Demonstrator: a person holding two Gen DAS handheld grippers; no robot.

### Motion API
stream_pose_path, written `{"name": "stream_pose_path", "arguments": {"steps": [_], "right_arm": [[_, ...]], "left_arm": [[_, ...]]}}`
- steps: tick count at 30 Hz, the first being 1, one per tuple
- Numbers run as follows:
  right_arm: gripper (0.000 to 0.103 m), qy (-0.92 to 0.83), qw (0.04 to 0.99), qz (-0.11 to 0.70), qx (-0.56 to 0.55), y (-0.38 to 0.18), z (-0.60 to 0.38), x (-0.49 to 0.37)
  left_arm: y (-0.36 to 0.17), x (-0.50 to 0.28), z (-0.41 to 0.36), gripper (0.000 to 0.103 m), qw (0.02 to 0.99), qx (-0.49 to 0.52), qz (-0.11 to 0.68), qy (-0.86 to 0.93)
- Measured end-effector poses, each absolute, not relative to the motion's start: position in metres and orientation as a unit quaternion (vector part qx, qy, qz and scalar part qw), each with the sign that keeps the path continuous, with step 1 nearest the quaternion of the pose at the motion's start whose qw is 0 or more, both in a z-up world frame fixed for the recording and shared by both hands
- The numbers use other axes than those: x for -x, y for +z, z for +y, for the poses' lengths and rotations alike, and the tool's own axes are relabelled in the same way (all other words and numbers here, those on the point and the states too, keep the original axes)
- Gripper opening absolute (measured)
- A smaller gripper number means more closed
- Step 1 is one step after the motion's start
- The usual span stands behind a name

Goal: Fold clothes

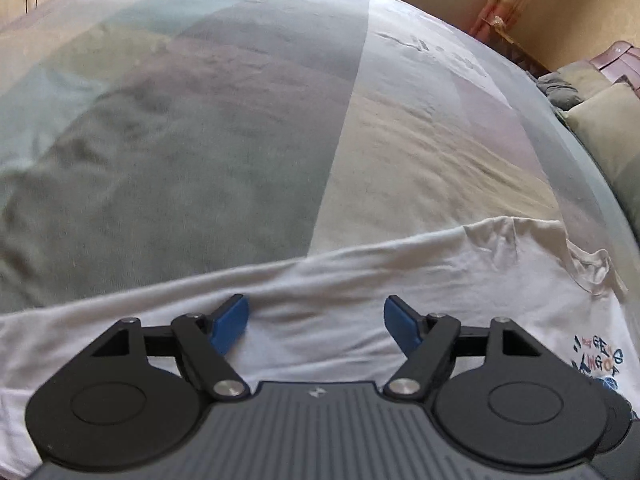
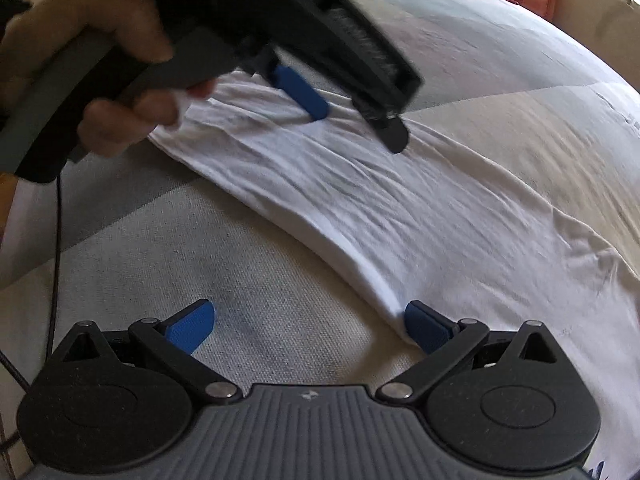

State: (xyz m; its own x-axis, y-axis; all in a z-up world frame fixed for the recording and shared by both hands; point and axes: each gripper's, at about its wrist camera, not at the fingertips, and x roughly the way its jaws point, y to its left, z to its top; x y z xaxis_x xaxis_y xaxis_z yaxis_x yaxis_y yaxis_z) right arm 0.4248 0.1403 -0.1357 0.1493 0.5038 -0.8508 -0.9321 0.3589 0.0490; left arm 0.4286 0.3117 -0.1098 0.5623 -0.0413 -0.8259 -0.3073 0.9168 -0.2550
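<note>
Right tongs (image 2: pixel 310 330), spread wide and empty, hover low over the bed (image 2: pixel 260 264), one blue pad beside the near folded edge of a white T-shirt (image 2: pixel 400 208) lying creased across the patchwork bedspread. Farther along the shirt, the left tongs (image 2: pixel 352 120), gripped in a hand (image 2: pixel 104 76), hang equally open above its far end, holding nothing. The fold looks partly made; judging by this, the next move calls for both tongs to pinch that edge and carry it over evenly. A printed chest graphic (image 1: pixel 600 360) carries lettering too blurred to read. Beyond the bed lie cushions (image 1: pixel 600 120).
</note>
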Motion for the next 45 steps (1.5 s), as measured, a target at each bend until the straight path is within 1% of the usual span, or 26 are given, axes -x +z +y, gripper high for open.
{"name": "stream_pose_path", "arguments": {"steps": [3,6,8,11,14,17,20,24,27,30,33,36,40,43,45], "right_arm": [[0.103,0.5,0.714,0.416,0.259,-0.135,0.142,-0.426],[0.103,0.497,0.715,0.418,0.259,-0.135,0.144,-0.427],[0.103,0.495,0.716,0.419,0.259,-0.135,0.145,-0.427],[0.103,0.493,0.716,0.422,0.258,-0.133,0.146,-0.429],[0.103,0.5,0.724,0.417,0.23,-0.119,0.137,-0.436],[0.103,0.471,0.761,0.399,0.201,-0.099,0.115,-0.449],[0.103,0.406,0.806,0.396,0.172,-0.089,0.083,-0.472],[0.103,0.307,0.837,0.434,0.13,-0.104,0.037,-0.509],[0.103,0.255,0.828,0.488,0.105,-0.127,0.016,-0.534],[0.103,0.266,0.806,0.518,0.109,-0.134,0.01,-0.536],[0.103,0.288,0.795,0.527,0.087,-0.122,0.005,-0.527],[0.103,0.296,0.805,0.51,0.068,-0.105,-0.01,-0.515],[0.103,0.267,0.844,0.458,0.085,-0.077,-0.037,-0.504],[0.103,0.22,0.874,0.426,0.082,-0.061,-0.074,-0.504],[0.103,0.175,0.885,0.425,0.068,-0.058,-0.107,-0.508]], "left_arm": [[-0.106,-0.426,0.309,0.075,0.865,0.212,0.454,0.043],[-0.115,-0.434,0.304,0.075,0.86,0.191,0.47,0.05],[-0.119,-0.444,0.305,0.075,0.868,0.176,0.461,0.062],[-0.108,-0.456,0.303,0.074,0.875,0.149,0.454,0.081],[-0.092,-0.446,0.3,0.075,0.886,0.128,0.439,0.077],[-0.084,-0.429,0.296,0.075,0.889,0.097,0.441,0.083],[-0.096,-0.414,0.293,0.075,0.875,0.088,0.467,0.092],[-0.12,-0.404,0.29,0.076,0.855,0.081,0.499,0.117],[-0.12,-0.406,0.284,0.077,0.853,0.065,0.502,0.127],[-0.117,-0.412,0.283,0.077,0.847,0.07,0.509,0.137],[-0.11,-0.418,0.27,0.077,0.85,0.045,0.506,0.137],[-0.099,-0.427,0.25,0.077,0.862,0.022,0.494,0.115],[-0.09,-0.446,0.21,0.077,0.876,0.0,0.479,0.059],[-0.088,-0.463,0.175,0.077,0.883,0.006,0.469,0.003],[-0.088,-0.473,0.151,0.077,0.886,0.022,0.462,-0.039]]}}
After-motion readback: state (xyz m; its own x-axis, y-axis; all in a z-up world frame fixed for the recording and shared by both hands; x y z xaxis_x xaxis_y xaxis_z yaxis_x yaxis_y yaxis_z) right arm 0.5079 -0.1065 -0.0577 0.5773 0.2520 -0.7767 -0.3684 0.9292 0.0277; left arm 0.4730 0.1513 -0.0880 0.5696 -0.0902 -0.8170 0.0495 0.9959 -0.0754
